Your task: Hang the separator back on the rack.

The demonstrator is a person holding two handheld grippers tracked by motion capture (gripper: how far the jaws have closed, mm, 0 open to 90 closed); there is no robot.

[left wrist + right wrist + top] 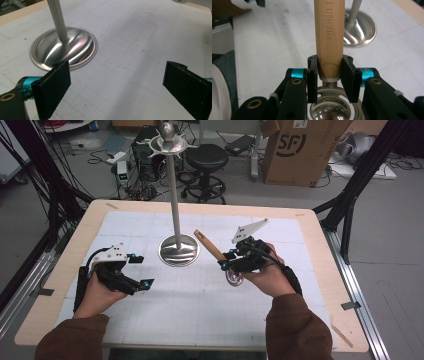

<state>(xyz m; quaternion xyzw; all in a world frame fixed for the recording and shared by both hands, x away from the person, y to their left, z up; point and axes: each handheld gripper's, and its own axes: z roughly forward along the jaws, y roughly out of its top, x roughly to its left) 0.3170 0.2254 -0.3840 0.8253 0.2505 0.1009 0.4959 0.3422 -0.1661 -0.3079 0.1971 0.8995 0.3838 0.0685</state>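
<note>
From the high view, the right hand-held gripper (pixel 226 260) holds a wooden-handled strainer (pixel 216 251) off the counter (pixel 310 235), handle angled toward the hanging stand (pixel 176 195), likely to hook it there. In the left gripper view, the left hand-held gripper (pixel 115 82) waits empty, jaws wide, near the stand's base. In the right gripper view, the pads (pixel 312 77) clamp the handle just above the metal bowl, probably for control.

both forearms wear brown sleeves (pixel 75 337), and a black strap wraps each wrist. the left gripper (pixel 139 271) and right gripper (pixel 225 259) are black with teal collars at the jaw mounts, brass-ringed screw holes, textured black pads (pixel 53 85), black cables and a pale grey three-cornered top plate (pixel 248 231).
</note>
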